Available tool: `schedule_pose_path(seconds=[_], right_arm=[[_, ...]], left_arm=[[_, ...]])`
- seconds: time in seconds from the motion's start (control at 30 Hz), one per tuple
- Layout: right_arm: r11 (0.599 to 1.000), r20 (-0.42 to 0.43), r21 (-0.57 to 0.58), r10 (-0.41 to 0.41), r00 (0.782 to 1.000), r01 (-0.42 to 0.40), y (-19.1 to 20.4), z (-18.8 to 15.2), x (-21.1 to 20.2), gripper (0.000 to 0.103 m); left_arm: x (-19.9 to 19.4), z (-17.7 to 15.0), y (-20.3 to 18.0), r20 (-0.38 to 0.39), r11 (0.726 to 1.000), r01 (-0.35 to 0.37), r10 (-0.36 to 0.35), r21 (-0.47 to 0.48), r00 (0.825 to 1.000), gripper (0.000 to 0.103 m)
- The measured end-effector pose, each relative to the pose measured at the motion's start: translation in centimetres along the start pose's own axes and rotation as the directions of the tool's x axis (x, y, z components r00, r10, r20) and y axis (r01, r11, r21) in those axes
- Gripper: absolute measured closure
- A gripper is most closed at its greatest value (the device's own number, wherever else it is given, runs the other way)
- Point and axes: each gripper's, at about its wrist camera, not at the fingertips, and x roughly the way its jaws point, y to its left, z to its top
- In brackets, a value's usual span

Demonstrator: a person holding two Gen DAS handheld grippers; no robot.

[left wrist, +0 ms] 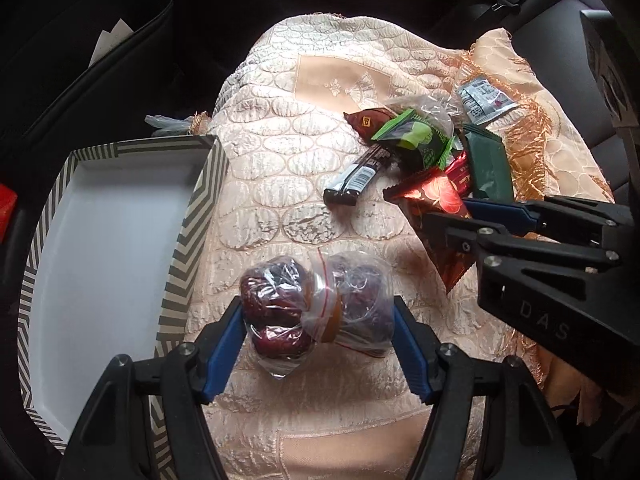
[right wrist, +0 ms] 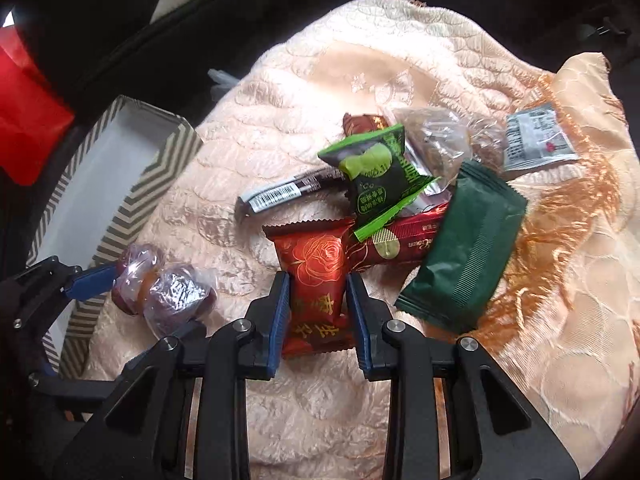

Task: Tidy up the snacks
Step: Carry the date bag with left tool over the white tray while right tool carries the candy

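Left gripper (left wrist: 318, 316): jaws part open, one blue pad on each side of the clear bag of dates (left wrist: 316, 304). Both pads press the plastic; the bag bulges between them and lies on the cloth.
Clear bag of dates: directly ahead of the left fingertips, knotted in the middle with a thin red tie. Dark red fruit fills both lobes.
Right gripper (right wrist: 318, 300): jaws narrowed around the red rose packet (right wrist: 316, 284). The pads sit at the packet's two long edges; contact looks firm, though the near end of the packet hides the pad faces.
Red rose packet: between the right fingers, its far end towards the snack pile, its near end resting on the cloth.
Striped box (left wrist: 192, 236): to the left of the left gripper, open, white interior, zigzag pattern on the walls. Just beside the bag of dates.
Snack pile: ahead of the right gripper. It holds a dark green packet (right wrist: 464, 248) to the right, a green-and-black packet (right wrist: 376, 176) on top, a dark red wrapper (right wrist: 392, 244) beneath it, a barcoded bar (right wrist: 280, 196) to the left, and a clear bag (right wrist: 436, 140) farther back.
Silver label packet (right wrist: 536, 140): beyond the pile, far right.
Quilted cloth (left wrist: 280, 168): peach, embossed ovals, fringed edge; it lies under both grippers and all snacks.
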Motion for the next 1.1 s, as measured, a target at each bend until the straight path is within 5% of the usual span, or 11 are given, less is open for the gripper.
schedule_pose_path(seconds=[0.6, 1.1], right_arm=[[0.997, 0.108, -0.058, 0.054, 0.993, -0.048, 5.5, 3.1, -3.7, 0.075], [0.985, 0.077, -0.090, 0.157, 0.985, -0.150, 12.3, 7.7, 0.0, 0.075]], left_arm=[[-4.7, 2.0, 7.3, 0.086, 0.991, -0.063, 0.074, -0.117, 0.994, 0.031], [-1.9, 4.6, 19.5, 0.030, 0.927, -0.172, 0.193, -0.333, 0.981, 0.031]])
